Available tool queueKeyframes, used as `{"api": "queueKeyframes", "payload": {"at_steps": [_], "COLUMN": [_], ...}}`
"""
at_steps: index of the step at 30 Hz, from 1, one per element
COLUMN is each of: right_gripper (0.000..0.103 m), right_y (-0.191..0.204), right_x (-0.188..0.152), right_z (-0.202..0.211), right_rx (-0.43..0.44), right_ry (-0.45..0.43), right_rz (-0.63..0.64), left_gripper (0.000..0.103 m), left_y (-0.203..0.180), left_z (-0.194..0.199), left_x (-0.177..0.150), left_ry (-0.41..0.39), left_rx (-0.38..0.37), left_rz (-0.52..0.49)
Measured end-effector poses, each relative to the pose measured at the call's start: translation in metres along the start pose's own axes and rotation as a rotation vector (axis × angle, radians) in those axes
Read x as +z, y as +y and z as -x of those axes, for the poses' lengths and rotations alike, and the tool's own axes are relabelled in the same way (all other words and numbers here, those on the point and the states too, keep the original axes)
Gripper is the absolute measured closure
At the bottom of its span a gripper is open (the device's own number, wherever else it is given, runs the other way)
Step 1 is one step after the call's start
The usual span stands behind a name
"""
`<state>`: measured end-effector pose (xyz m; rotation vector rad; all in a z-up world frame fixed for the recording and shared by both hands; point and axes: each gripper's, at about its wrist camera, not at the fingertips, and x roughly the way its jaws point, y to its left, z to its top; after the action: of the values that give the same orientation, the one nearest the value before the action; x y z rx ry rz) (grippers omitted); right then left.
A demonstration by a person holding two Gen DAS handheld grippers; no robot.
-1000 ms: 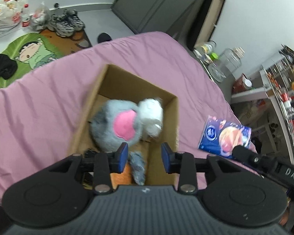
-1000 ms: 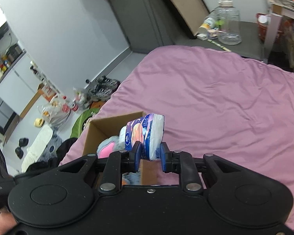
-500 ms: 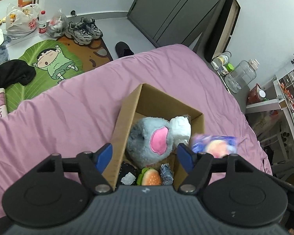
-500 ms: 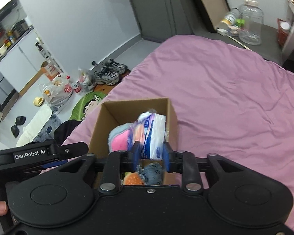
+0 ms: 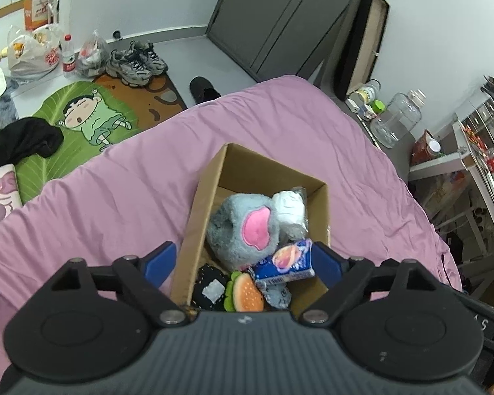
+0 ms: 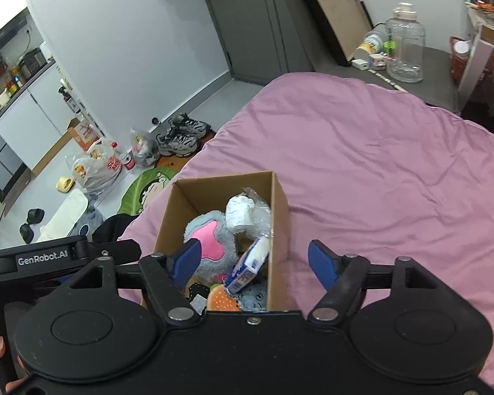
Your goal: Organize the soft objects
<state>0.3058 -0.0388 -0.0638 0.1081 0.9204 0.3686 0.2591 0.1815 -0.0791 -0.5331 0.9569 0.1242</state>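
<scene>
- We see our left gripper (image 5: pixel 242 261) spread wide and holding nothing.
- Our right gripper (image 6: pixel 255 263) is wide too, also without a load.
- The tissue pack (image 5: pixel 285 263) lies in the cardboard box (image 5: pixel 197 210) on the bed (image 5: pixel 115 177), against the grey plush toy (image 5: pixel 243 230).

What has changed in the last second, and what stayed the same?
The right gripper carried the tissue pack over the box, then opened and let it go; the pack now lies inside. The left gripper opened wider. The grey plush and the box stayed in place.
</scene>
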Motion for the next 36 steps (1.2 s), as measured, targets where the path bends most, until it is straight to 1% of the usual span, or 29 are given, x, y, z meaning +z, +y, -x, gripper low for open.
{"api": "queueKeyframes", "payload": {"at_steps": [2,3,4,6,10,11,12,15,18,21,23,27,31,36], "right_gripper": [0.024,0.018,0.013,0.011,0.007,0.005,0.0,0.0,0.0,0.0,0.0,0.0,0.0,0.0], "right_y": [-0.001,-0.001,-0.002,-0.004,-0.01,-0.011,-0.012,-0.014,-0.022,-0.028,-0.029,-0.031,-0.033,-0.033], "right_x": [-0.002,-0.003,-0.005,-0.007,-0.017,-0.019,-0.023,-0.031,-0.039,-0.044,-0.047,-0.051,-0.056,-0.064], "right_z": [0.01,0.014,0.02,0.028,0.042,0.046,0.051,0.067,0.082,0.097,0.108,0.13,0.146,0.157], "right_rx": [-0.003,-0.004,-0.004,0.0,0.008,0.005,-0.003,-0.023,-0.037,-0.04,-0.046,-0.061,-0.068,-0.102], "right_ry": [-0.013,-0.018,-0.025,-0.043,-0.051,-0.054,-0.056,-0.082,-0.103,-0.124,-0.141,-0.175,-0.202,-0.189], "right_rz": [-0.001,-0.004,-0.007,-0.011,-0.039,-0.041,-0.041,-0.042,-0.074,-0.093,-0.091,-0.08,-0.078,-0.064], "left_gripper": [0.01,0.005,0.003,0.001,0.001,0.001,0.001,0.001,0.0,0.0,0.0,0.0,0.0,0.0], "left_y": [-0.005,-0.008,-0.011,-0.016,-0.017,-0.017,-0.018,-0.021,-0.028,-0.036,-0.04,-0.049,-0.057,-0.064], "left_z": [0.008,0.01,0.014,0.022,0.039,0.045,0.049,0.059,0.071,0.083,0.09,0.103,0.119,0.136], "left_x": [-0.004,-0.005,-0.008,-0.013,-0.024,-0.027,-0.029,-0.037,-0.047,-0.054,-0.059,-0.068,-0.078,-0.087], "left_ry": [-0.005,-0.005,-0.007,-0.02,-0.046,-0.056,-0.062,-0.073,-0.092,-0.114,-0.114,-0.125,-0.158,-0.181], "left_rx": [0.004,0.01,0.021,0.035,0.043,0.045,0.046,0.042,0.048,0.071,0.072,0.057,0.037,0.021], "left_rz": [-0.025,-0.037,-0.055,-0.085,-0.096,-0.101,-0.104,-0.121,-0.176,-0.213,-0.226,-0.252,-0.274,-0.282]}}
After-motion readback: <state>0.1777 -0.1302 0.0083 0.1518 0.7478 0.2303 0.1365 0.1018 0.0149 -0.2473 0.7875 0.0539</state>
